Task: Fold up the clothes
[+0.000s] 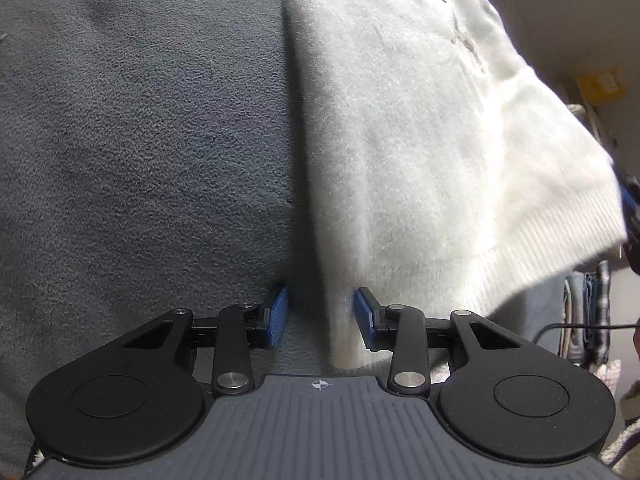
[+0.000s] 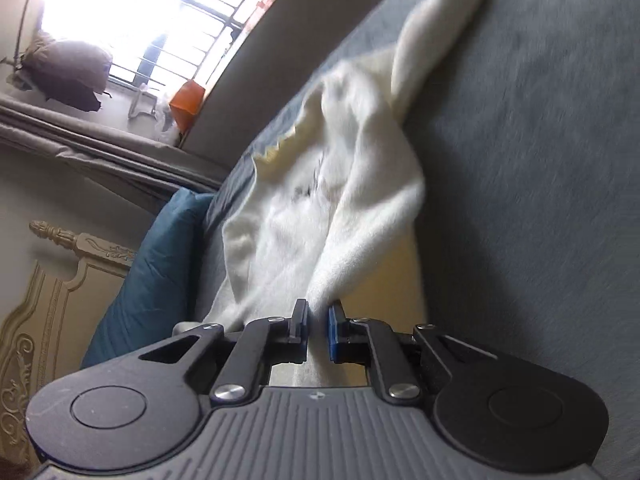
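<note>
A fluffy white sweater [image 1: 420, 152] lies on a grey fleece bed cover [image 1: 140, 140]. My left gripper [image 1: 322, 312] is open, its blue pads [image 1: 278, 316] standing either side of the sweater's folded edge, which runs between them without being pinched. In the right wrist view the same sweater [image 2: 320, 220] is lifted and bunched. My right gripper [image 2: 319, 326] is shut on a fold of the sweater and holds it above the grey cover [image 2: 540, 200].
A teal pillow [image 2: 160, 264] lies at the bed's head beside an ornate cream headboard [image 2: 48, 304]. A barred window [image 2: 168, 12] and grey curtain [image 2: 100, 136] stand behind. Stacked clothes [image 1: 588, 320] and a black cable [image 1: 580, 326] sit off the bed's right side.
</note>
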Demonstrator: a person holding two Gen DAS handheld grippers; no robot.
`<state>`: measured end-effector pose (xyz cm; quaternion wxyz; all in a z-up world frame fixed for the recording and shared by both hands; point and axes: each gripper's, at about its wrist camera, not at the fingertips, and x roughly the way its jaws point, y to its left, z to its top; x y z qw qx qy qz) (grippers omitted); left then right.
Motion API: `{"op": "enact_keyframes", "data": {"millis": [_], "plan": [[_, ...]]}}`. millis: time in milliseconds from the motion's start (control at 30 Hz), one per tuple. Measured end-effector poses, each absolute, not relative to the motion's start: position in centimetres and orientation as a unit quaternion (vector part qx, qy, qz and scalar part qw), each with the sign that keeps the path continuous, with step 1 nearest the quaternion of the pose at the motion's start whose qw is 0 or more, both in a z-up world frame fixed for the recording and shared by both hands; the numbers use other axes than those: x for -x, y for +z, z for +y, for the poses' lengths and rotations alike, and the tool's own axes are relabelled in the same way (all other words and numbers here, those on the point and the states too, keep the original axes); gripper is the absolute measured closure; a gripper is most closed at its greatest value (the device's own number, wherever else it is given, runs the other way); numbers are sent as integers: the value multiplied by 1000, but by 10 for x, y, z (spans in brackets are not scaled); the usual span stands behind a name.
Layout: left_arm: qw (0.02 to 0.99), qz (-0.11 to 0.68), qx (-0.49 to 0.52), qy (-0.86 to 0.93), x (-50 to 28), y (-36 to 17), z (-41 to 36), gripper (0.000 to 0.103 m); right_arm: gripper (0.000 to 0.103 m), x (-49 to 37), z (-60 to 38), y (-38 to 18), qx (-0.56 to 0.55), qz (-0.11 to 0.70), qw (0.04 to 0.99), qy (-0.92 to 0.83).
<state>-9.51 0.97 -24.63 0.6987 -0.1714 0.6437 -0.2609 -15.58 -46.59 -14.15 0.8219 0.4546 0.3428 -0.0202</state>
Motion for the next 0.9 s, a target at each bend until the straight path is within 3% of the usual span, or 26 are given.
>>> {"op": "enact_keyframes", "data": {"millis": [100,300,500,600,700,733,800,867,900], "plan": [[695,643,197,-256,100,-246,21,66,97,183,-513,-121,-410,351,839,-69],[705,641,164,-258,115,-235,25,65,98,188,-561,-204,-387,443,797,-134],[701,646,140,-268,130,-231,23,48,94,194,-560,-238,-442,422,780,-134],[704,648,128,-260,108,-235,-2,47,86,206,-572,-233,-453,412,780,-133],[709,653,122,-237,84,-234,-2,48,68,218,-590,-229,-468,389,778,-159],[712,653,114,-230,85,-232,-3,53,61,218,-594,-233,-475,389,772,-162],[719,653,100,-217,86,-230,-5,64,61,217,-599,-242,-491,394,759,-164],[722,652,87,-214,88,-227,-6,85,61,212,-592,-251,-501,409,749,-145],[722,652,90,-212,88,-227,-4,89,61,208,-585,-254,-499,417,748,-130]]}}
